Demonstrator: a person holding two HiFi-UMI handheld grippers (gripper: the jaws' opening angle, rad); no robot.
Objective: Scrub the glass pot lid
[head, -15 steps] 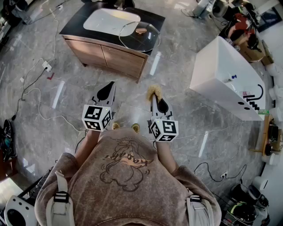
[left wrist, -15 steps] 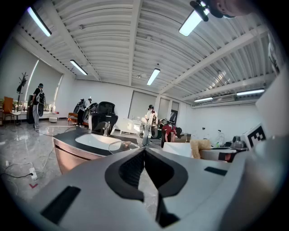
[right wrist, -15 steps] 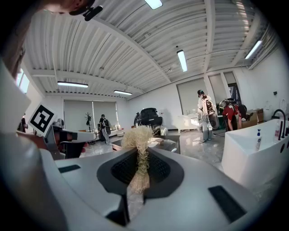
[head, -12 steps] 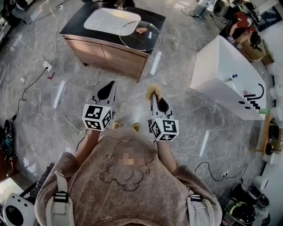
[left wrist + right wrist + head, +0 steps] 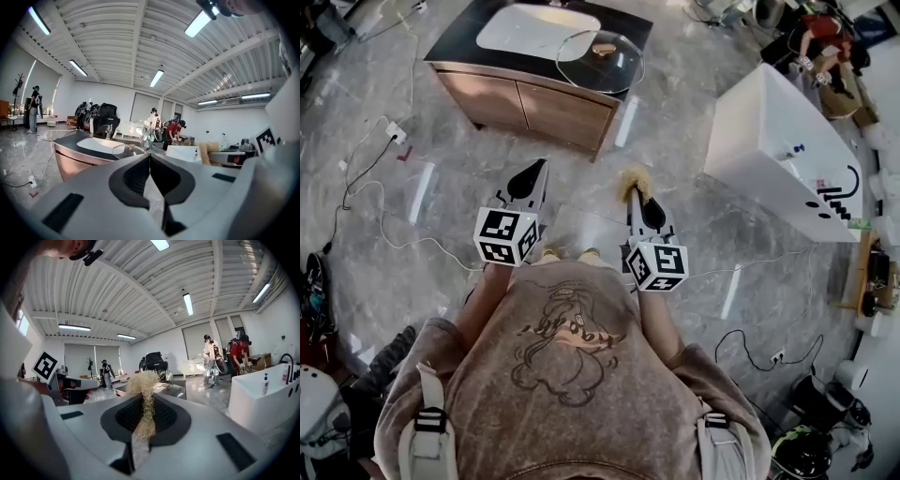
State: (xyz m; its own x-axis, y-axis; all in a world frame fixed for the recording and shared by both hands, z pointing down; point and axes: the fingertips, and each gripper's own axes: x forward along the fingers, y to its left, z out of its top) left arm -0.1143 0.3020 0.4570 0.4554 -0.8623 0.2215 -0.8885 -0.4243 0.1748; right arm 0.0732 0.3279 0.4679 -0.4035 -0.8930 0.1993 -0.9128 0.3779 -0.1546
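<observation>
Well short of the glass lid (image 5: 600, 61), left tool (image 5: 539, 167) together, right tool (image 5: 631, 193) clamped on half-hidden scrubber (image 5: 142, 379).

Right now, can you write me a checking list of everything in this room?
Surface: dark countertop with a white sink, on a wooden cabinet.
Job's things: glass pot lid lies on the countertop at the sink's edge; scrubber is in the right gripper, away from it.
Clutter: nothing seen on the countertop.
Grippers: left gripper fingers shut, empty; right gripper fingers shut on the scrubber.
Cables: several cables trail across the floor.
Surroundings: grey marble floor, white bathtub at right, people beyond it.
</observation>
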